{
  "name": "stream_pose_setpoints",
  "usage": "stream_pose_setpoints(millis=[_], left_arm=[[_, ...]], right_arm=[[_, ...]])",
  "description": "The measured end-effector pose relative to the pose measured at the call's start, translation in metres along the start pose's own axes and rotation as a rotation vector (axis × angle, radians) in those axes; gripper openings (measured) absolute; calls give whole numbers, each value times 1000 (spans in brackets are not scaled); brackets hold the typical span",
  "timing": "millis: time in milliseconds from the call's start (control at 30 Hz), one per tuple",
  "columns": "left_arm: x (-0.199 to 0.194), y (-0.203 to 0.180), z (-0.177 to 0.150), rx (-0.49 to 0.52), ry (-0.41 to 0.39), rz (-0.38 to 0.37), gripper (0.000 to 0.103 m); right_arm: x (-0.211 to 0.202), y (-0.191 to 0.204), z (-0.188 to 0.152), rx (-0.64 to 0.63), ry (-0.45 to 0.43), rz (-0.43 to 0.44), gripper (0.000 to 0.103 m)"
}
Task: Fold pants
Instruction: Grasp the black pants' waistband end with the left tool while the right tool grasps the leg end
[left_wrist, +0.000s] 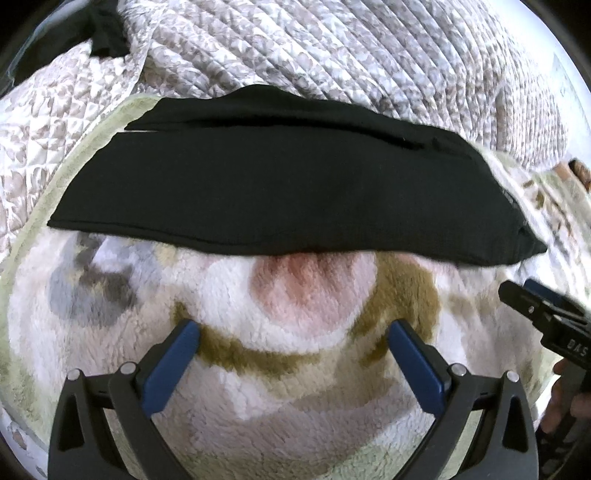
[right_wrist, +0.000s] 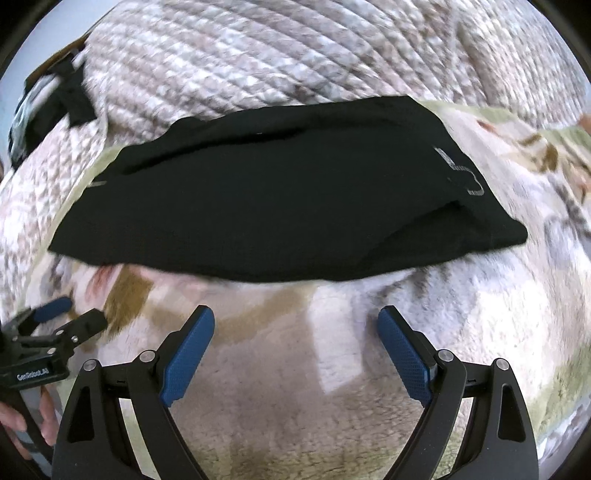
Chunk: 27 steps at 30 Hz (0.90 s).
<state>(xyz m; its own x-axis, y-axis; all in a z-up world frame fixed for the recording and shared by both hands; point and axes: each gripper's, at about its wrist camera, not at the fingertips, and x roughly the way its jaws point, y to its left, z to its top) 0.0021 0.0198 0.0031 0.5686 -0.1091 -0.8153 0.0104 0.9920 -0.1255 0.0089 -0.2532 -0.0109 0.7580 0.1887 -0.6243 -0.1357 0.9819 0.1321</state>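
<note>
The black pants (left_wrist: 288, 181) lie folded into a long flat band across a fleece blanket; they also show in the right wrist view (right_wrist: 280, 206), with a small grey logo near their right end. My left gripper (left_wrist: 295, 332) is open and empty, just short of the pants' near edge. My right gripper (right_wrist: 295, 319) is open and empty, also just short of the near edge. Each gripper shows in the other's view: the right one (left_wrist: 517, 291) at the right edge, the left one (right_wrist: 70, 314) at the lower left.
The fleece blanket (left_wrist: 303, 398) has pink, brown and grey patches and a pale green border. A quilted floral bedspread (left_wrist: 332, 48) lies behind the pants. Another dark garment (left_wrist: 107, 33) sits at the far left on the bedspread.
</note>
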Motion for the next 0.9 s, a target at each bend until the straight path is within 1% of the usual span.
stream_pose_setpoints(millis=[67,100,167,200,333,400,433,567,633,733,767,800,833,900], left_arm=[[-1,8,5,-36,-3,-24,103],[-2,12,7,-50,-11,-20,102],[-4,24,11,-74,-31,25,102],[-4,31,14,-95,-37,28,102],[-1,58,23,-199,-40,-35,102],[-1,69,27,-243,-46,-76,101],[-1,75,30,-276,-49,-108,101],[3,97,41,-401,-63,-184,101],[4,104,46,-439,-85,-199,101],[8,112,54,-484,-109,-193,101],[9,116,56,-496,-115,-193,101],[10,119,59,-506,-123,-198,101],[11,121,61,-512,-130,-197,100],[10,126,64,-515,-147,-184,97]], right_arm=[[-1,-10,3,61,-4,24,90],[-2,-12,5,75,-7,29,90],[-4,-17,8,101,-24,11,90],[-5,-21,9,119,-27,9,89],[2,-47,16,265,-14,58,86],[4,-52,22,295,-20,70,86],[6,-54,24,304,-21,77,86],[11,-69,34,369,-29,110,86],[12,-76,38,395,-37,113,86],[17,-85,44,442,-51,126,85],[18,-88,46,458,-57,128,81],[19,-93,49,480,-65,125,75],[21,-98,50,498,-69,127,73],[22,-109,49,551,-75,130,56]])
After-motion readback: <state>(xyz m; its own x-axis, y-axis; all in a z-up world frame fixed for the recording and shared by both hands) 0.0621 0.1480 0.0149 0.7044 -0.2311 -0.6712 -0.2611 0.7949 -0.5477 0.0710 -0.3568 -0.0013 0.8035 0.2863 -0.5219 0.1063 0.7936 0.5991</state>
